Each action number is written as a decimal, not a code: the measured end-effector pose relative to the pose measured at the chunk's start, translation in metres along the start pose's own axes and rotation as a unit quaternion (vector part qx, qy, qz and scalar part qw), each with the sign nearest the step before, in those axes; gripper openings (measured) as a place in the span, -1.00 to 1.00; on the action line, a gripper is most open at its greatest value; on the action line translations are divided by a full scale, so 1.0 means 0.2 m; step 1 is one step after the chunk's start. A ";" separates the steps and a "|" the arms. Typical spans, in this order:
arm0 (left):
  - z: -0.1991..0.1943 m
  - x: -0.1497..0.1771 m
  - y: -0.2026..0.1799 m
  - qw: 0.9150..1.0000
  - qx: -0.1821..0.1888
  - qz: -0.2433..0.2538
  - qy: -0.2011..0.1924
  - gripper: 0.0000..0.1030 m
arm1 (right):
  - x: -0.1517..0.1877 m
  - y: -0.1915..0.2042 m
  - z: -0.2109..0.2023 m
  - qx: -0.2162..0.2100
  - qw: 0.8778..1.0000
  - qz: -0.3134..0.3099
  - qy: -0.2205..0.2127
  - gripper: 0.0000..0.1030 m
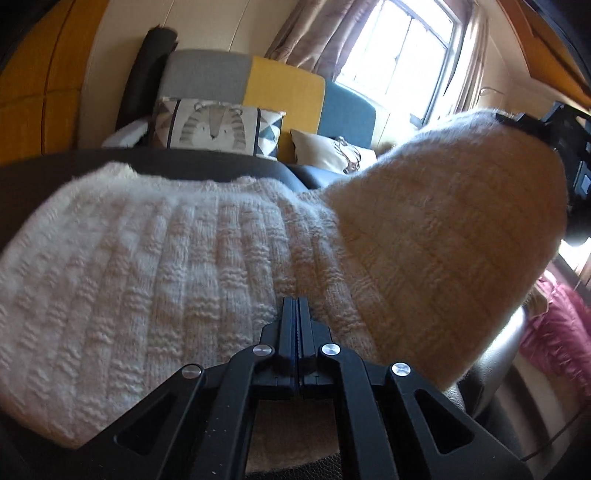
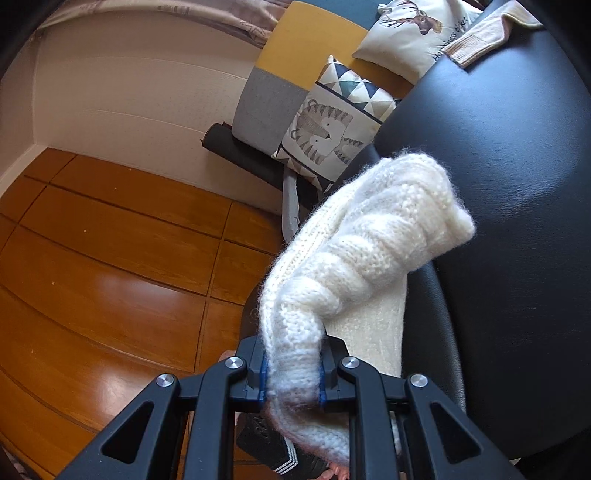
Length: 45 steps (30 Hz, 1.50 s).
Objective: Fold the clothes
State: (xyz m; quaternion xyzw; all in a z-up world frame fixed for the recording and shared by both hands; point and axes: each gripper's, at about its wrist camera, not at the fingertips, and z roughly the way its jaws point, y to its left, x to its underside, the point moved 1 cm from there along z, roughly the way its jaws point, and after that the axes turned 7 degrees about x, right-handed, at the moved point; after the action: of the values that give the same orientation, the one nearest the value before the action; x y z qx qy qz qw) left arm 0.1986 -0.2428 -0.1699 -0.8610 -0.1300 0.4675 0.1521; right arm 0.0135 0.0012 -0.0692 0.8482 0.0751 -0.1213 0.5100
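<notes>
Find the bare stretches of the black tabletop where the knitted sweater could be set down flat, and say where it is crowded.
Right wrist view: the black tabletop lies bare between the lifted white sweater and the beige garment at its far edge. Left wrist view: the sweater covers most of the surface, leaving a bare strip before the tiger cushion.

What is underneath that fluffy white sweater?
The white sweater lies on a black leather surface, which shows around its edges. Whatever sits directly beneath the knit is covered.
</notes>
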 end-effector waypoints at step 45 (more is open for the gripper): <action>-0.16 0.21 0.11 0.984 0.076 -0.070 -0.146 -1.00 | 0.51 0.65 1.57 0.090 0.912 -0.207 0.344 -0.66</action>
State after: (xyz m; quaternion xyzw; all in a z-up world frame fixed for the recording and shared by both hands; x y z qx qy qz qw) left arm 0.2493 -0.2522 -0.1932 -0.7583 -0.1744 0.5848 0.2292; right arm 0.1042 -0.3379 -0.1294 0.8450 0.4087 0.0683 0.3380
